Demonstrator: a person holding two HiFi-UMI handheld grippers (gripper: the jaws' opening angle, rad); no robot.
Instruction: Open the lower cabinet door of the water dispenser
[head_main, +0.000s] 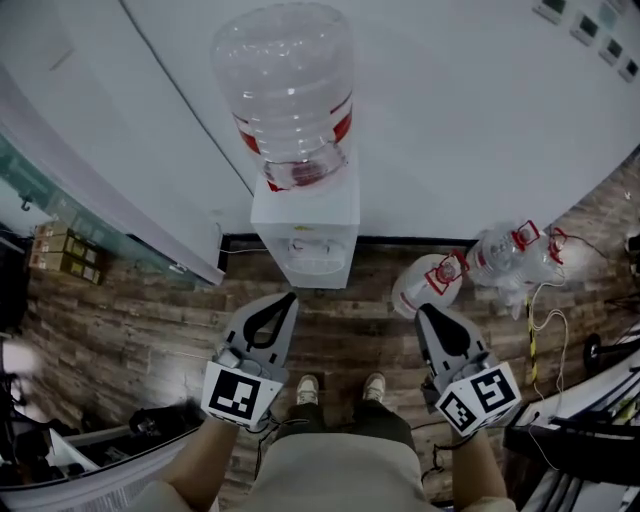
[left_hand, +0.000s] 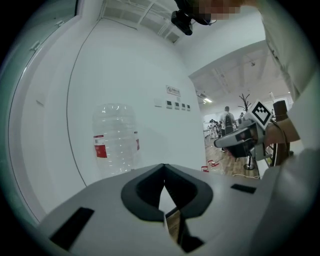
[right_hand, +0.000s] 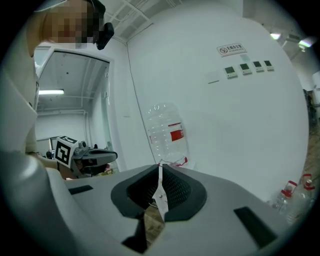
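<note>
The white water dispenser (head_main: 305, 215) stands against the wall with a large clear bottle (head_main: 290, 90) on top. From above I see only its top and tap panel; the lower cabinet door is hidden. My left gripper (head_main: 290, 298) and right gripper (head_main: 422, 310) hang side by side in front of it, short of the dispenser and touching nothing. Both point toward it. In the left gripper view the left gripper (left_hand: 164, 167) has its tips together and empty, with the bottle (left_hand: 115, 140) beyond. In the right gripper view the right gripper (right_hand: 160, 167) is likewise shut and empty, facing the bottle (right_hand: 167, 135).
Two empty water bottles (head_main: 430, 285) (head_main: 510, 255) lie on the wooden floor right of the dispenser, beside loose cables (head_main: 545, 320). Cardboard boxes (head_main: 65, 250) sit behind a glass partition at left. The person's shoes (head_main: 340, 388) stand between the grippers.
</note>
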